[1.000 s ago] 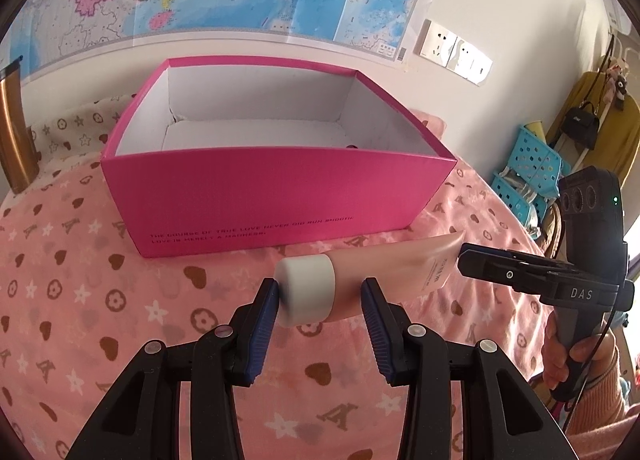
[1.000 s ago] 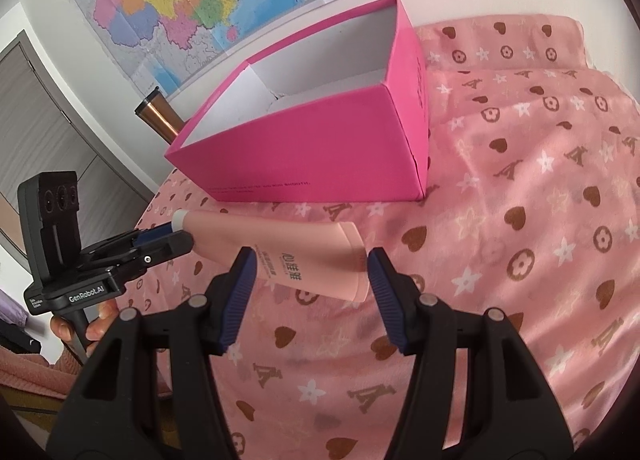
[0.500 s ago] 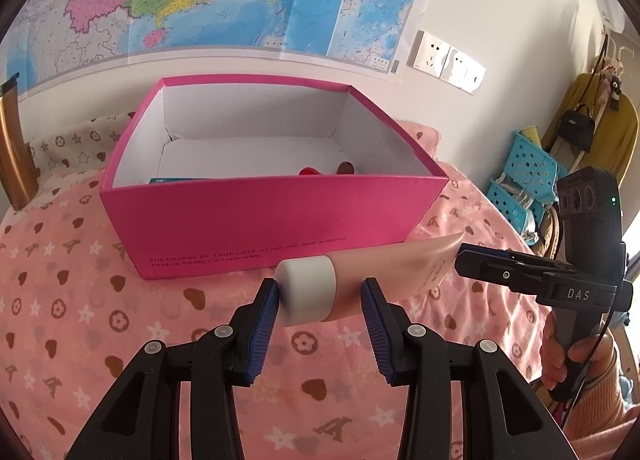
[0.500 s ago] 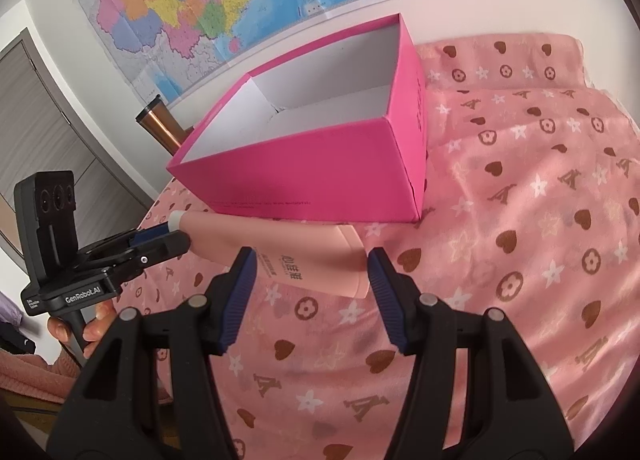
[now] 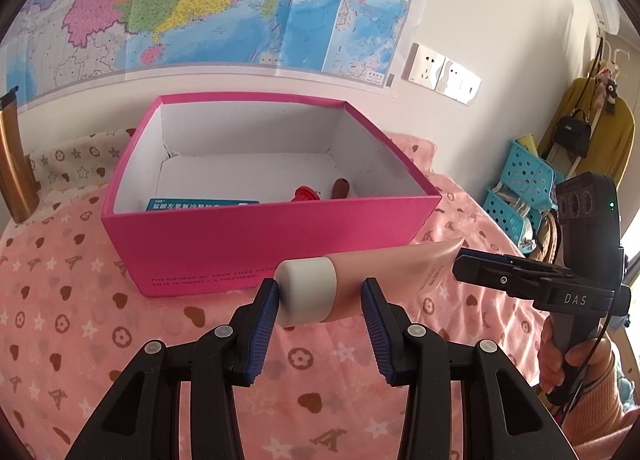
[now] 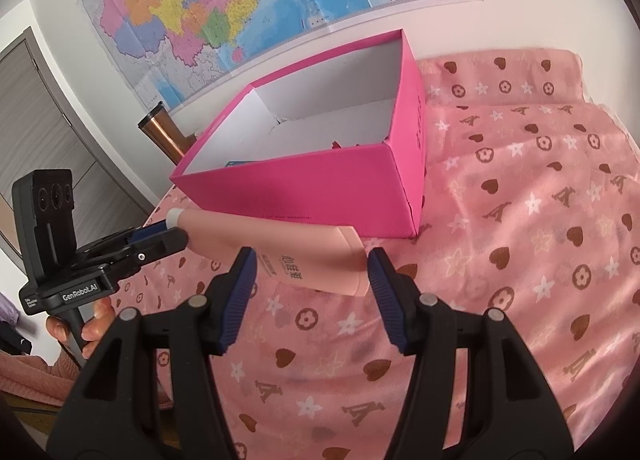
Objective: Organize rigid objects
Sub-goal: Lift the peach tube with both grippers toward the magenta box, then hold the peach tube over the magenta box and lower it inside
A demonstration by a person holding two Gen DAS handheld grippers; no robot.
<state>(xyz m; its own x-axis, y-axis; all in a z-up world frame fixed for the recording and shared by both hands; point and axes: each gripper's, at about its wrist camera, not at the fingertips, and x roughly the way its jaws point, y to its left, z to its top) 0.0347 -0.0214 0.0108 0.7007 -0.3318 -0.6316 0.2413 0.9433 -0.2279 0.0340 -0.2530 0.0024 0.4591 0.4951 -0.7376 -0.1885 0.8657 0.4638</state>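
A pink tube with a white cap [image 5: 306, 292] hangs in the air in front of the open pink box [image 5: 256, 250]. My left gripper [image 5: 320, 306] is shut on its cap end. My right gripper [image 6: 308, 276] is shut on its flat crimped end [image 6: 320, 264]. The tube is level, just below the box's near rim. In the right wrist view the left gripper [image 6: 160, 238] holds the cap [image 6: 174, 216] at the left. Inside the box lie a teal carton [image 5: 200, 204], a red thing [image 5: 306, 193] and a brown thing [image 5: 341, 187].
The box [image 6: 320, 183] stands on a table under a pink heart-and-star cloth [image 6: 520, 240]. A copper flask [image 5: 12, 163] stands at the far left by the wall. Blue baskets [image 5: 520, 187] and hanging clothes are off the table's right side.
Both grippers have lifted the tube upward together. The view over the box rim has risen, so the things inside the box now show.
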